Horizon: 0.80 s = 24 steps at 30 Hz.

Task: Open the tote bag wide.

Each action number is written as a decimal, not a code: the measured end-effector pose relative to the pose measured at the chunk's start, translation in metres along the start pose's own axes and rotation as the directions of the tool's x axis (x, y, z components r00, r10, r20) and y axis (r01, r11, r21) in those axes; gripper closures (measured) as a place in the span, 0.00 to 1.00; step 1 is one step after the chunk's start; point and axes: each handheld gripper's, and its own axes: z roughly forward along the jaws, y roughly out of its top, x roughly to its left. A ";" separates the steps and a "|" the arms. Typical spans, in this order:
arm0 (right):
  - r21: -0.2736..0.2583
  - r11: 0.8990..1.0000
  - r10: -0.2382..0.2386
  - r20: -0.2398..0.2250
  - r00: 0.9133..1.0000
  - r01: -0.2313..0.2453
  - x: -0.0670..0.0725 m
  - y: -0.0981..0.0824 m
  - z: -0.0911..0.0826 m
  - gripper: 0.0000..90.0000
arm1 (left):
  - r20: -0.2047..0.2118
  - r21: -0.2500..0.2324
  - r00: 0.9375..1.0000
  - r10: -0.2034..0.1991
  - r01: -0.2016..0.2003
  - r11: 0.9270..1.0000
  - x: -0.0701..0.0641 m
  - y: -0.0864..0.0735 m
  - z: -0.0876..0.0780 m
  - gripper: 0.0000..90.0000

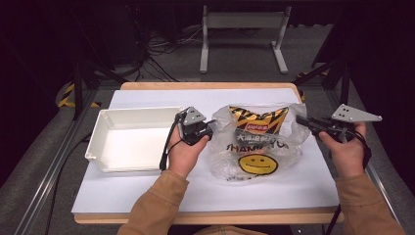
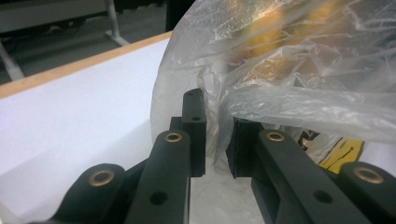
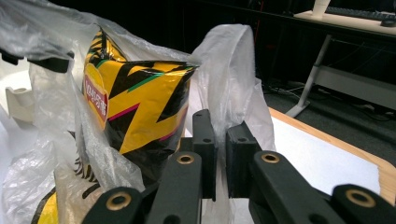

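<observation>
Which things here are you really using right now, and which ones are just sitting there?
In use:
- clear plastic bag, pinched at each side
- chip packet inside it
- left hand-held gripper, shut on the bag
- right hand-held gripper, shut on the bag

Just sitting there:
- white tray, beside the bag, nothing in it
- metal stand on the floor behind the table

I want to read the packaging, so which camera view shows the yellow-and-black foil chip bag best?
The right gripper view: the yellow-and-black foil chip bag stands close and sharp inside the clear plastic bag. The high view shows it small from above; the left gripper view gives blurred yellow patches behind plastic.
</observation>
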 end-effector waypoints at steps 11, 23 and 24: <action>0.033 0.999 0.030 0.009 1.000 -0.031 -0.006 -0.014 0.010 0.95 | -0.030 0.086 0.999 -0.015 0.018 0.996 0.002 -0.017 0.011 0.91; 0.106 0.992 0.071 0.003 0.997 -0.071 -0.007 -0.041 0.016 0.95 | -0.028 0.174 1.000 0.006 -0.001 0.985 -0.007 -0.039 0.029 0.92; 0.113 0.991 0.074 0.001 0.997 -0.074 -0.007 -0.044 0.017 0.95 | -0.028 0.179 1.000 0.002 0.002 0.984 -0.008 -0.040 0.030 0.92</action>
